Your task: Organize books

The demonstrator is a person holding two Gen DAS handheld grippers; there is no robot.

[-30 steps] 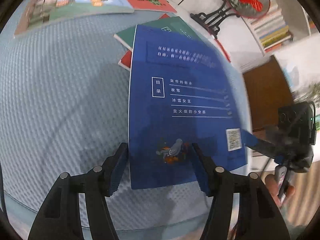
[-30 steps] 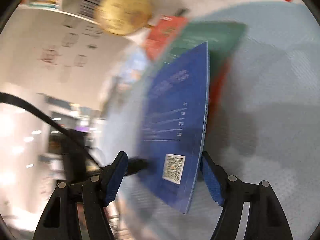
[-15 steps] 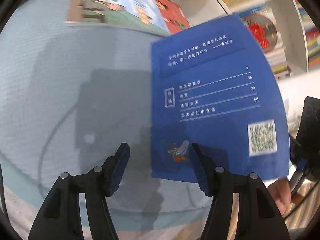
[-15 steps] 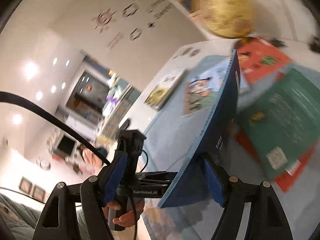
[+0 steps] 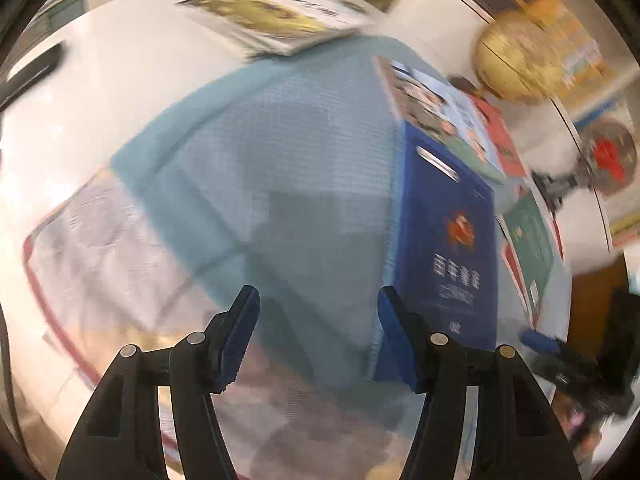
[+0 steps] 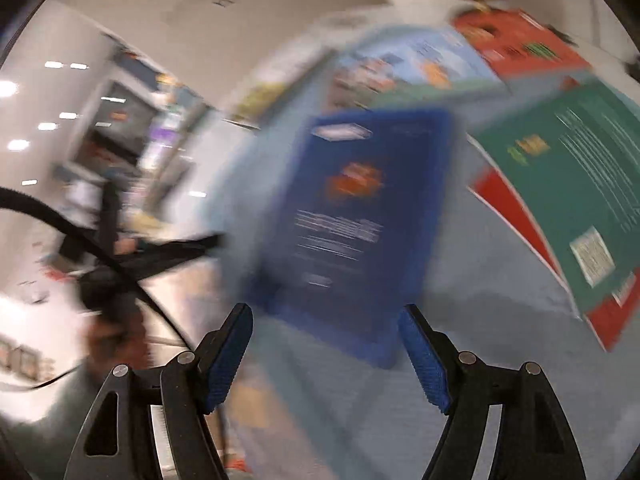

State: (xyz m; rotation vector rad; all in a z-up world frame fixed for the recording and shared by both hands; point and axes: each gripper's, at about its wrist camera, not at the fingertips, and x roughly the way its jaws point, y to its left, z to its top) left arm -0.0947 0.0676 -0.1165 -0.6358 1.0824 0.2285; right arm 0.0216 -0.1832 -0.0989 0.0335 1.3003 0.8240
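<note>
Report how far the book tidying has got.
Done: little, as no neat pile shows. In hand: the blue book, front cover showing, has its near edge at the right gripper; blur hides whether it is gripped. The left gripper is open beside it. Left: the green book askew on a red book, the picture book and the yellow book beyond.

White walls (image 6: 120, 12), ceiling spotlights (image 6: 8, 88) (blurred), bookshelf (image 5: 576, 52).
</note>
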